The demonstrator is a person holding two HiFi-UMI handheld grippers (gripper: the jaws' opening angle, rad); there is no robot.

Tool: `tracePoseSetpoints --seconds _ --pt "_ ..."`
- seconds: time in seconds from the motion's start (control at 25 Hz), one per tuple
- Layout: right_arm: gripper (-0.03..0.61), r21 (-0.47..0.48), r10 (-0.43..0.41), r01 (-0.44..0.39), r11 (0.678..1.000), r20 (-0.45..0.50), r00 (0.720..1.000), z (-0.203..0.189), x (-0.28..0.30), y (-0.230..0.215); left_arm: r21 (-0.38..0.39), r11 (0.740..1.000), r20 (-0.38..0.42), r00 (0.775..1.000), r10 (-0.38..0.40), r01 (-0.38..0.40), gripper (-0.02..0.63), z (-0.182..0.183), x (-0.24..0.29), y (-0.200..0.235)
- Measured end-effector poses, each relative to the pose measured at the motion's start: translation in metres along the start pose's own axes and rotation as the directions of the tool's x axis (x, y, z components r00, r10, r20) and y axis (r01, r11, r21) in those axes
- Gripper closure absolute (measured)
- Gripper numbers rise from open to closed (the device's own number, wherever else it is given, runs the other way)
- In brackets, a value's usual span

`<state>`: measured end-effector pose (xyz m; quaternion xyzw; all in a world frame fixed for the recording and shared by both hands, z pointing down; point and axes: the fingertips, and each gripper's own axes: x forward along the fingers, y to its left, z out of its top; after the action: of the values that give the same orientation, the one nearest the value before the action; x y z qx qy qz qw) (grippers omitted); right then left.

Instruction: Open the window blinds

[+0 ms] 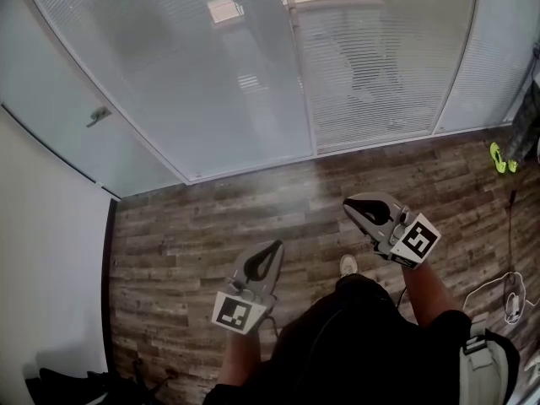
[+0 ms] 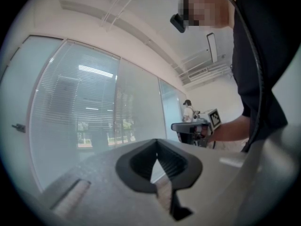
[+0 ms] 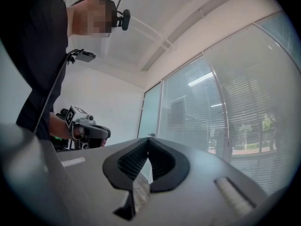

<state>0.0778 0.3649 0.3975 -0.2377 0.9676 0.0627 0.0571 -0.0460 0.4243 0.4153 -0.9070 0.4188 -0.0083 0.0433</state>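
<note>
Horizontal window blinds (image 1: 363, 66) hang lowered behind a curved glass wall ahead of me; their slats also show in the left gripper view (image 2: 80, 112) and the right gripper view (image 3: 230, 126). My left gripper (image 1: 274, 245) is held over the wood floor, pointing at the glass, its jaws shut with nothing between them (image 2: 156, 141). My right gripper (image 1: 347, 202) is a little nearer the glass, also shut and holding nothing (image 3: 148, 139). Both are well short of the blinds. No cord or wand of the blinds is visible.
A glass door with a small handle (image 1: 99, 115) stands at the left, next to a white wall (image 1: 42, 251). Another person's green shoe (image 1: 504, 159) is at the right edge. A cable (image 1: 504, 292) lies on the floor at lower right, dark gear (image 1: 76, 386) at lower left.
</note>
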Motion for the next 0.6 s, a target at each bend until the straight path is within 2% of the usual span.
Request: tracePoseSetpoints --seconds 0.6 --pt "0.574 -0.007 0.047 -0.047 0.999 -0.035 0.998 -0.017 0.036 -0.028 -0.023 0.999 -0.007 0.999 0.032 -0.032 0.610 -0.013 0.022 0.033"
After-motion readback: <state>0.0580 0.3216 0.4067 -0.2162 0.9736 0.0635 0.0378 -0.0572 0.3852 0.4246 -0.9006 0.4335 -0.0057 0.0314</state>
